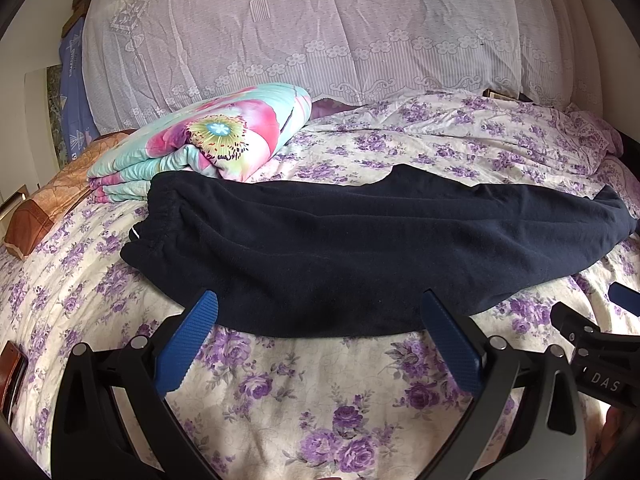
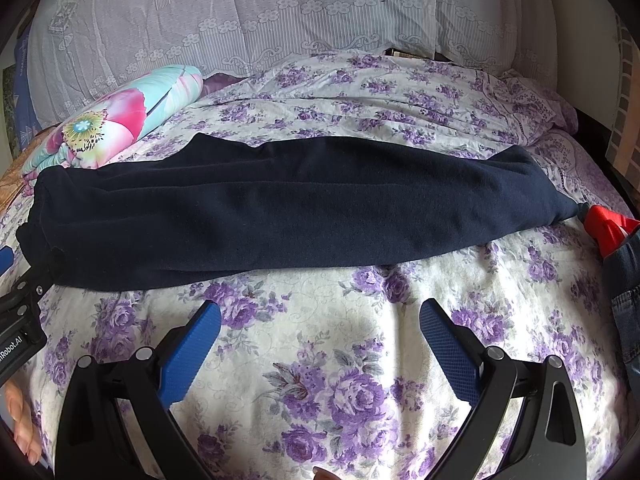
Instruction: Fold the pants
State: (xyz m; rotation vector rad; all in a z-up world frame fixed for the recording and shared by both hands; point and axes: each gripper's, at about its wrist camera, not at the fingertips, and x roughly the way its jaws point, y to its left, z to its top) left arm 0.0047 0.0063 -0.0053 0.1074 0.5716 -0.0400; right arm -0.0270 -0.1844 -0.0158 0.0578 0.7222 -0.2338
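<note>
Dark navy pants (image 1: 360,240) lie flat across the flowered bed sheet (image 1: 320,400), folded lengthwise, elastic waistband at the left. They also show in the right wrist view (image 2: 288,212), stretching left to right. My left gripper (image 1: 320,300) is open, its blue pads at the pants' near edge, holding nothing. My right gripper (image 2: 320,308) is open and empty, just short of the pants' near edge, over bare sheet. The right gripper's tip (image 1: 624,298) shows at the right of the left wrist view; the left gripper (image 2: 8,258) shows at the left of the right wrist view.
A folded floral blanket (image 1: 208,140) lies behind the waistband at the back left. A lace-covered headboard (image 1: 320,40) stands behind. An orange pillow (image 1: 48,208) lies at far left. Red cloth (image 2: 604,224) and denim (image 2: 624,300) lie at the right edge.
</note>
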